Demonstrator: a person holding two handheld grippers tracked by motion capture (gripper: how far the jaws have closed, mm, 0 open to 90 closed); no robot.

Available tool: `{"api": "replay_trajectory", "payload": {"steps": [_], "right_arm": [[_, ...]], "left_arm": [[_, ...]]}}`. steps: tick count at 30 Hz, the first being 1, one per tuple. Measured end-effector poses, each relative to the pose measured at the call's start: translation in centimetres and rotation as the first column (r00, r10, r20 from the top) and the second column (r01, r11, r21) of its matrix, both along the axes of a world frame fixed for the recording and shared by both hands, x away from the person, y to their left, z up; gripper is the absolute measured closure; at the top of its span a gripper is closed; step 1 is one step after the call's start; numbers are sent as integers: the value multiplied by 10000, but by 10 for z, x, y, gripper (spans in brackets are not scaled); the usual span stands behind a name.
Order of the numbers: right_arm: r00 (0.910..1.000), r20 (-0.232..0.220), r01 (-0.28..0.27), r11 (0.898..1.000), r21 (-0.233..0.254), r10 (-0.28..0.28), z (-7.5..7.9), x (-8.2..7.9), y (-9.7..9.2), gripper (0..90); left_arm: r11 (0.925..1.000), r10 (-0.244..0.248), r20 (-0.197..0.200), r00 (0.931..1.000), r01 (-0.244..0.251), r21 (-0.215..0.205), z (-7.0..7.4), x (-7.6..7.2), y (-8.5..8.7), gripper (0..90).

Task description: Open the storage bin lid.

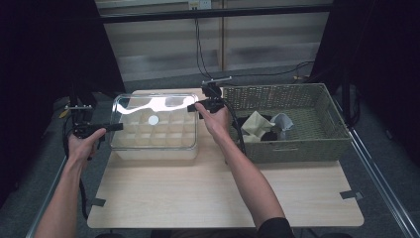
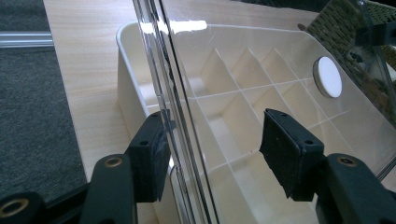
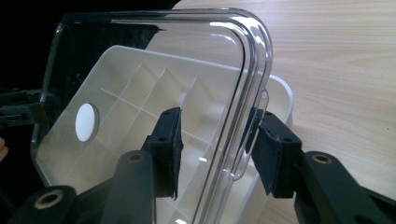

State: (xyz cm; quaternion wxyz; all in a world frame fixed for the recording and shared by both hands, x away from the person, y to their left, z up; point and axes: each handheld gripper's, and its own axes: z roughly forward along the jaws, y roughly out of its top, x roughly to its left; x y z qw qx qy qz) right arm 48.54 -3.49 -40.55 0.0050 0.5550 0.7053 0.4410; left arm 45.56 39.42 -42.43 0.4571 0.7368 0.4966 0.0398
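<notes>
Left tool (image 2: 212,154): my pads straddle the left edge of the clear lid (image 2: 261,70), one outside the rim, one over the top face; there is a gap at both, so nothing is gripped yet
Right tool (image 3: 217,151): partly open, pads either side of the lid's right rim by its small tab; whether the outer pad already touches the plastic I cannot quite tell
Clear lid: sits over the white divided box (image 1: 154,134) at the table's (image 1: 223,188) far left, its near side looking raised, a round white disc (image 2: 328,77) on it
Wicker basket (image 1: 297,124): just right of the box, with crumpled cloths inside
Step in hand: I judge I am taking the lid by both short edges
Doing it well: I'd close both tools evenly, bite on the thick rim rather than the slick flat face, and keep both hands level so it doesn't twist
Risk: smooth plastic may slip; I'd squeeze firmly before moving it
</notes>
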Motion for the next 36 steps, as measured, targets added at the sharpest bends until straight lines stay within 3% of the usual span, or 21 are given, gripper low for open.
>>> {"api": "replay_trajectory", "payload": {"steps": [7,20,23,27,36], "right_arm": [[9997,199,-126,9992,373,119,7,-5,-5,611],[9982,565,-238,9975,658,201,25,-19,-8,665],[9979,606,-294,9961,834,244,28,-22,-9,683],[9968,741,-361,9970,679,311,34,-27,-8,691],[9941,973,-556,9951,823,475,42,-37,-12,713]], "left_arm": [[10000,-62,312,9995,63,-45,7,-5,4,484],[9990,-266,669,9974,241,384,24,-20,7,549],[9996,-210,858,9961,194,200,25,-25,10,568],[9995,-177,1034,9945,150,272,26,-30,9,573],[9991,-255,1167,9928,214,365,33,-39,10,612]]}}
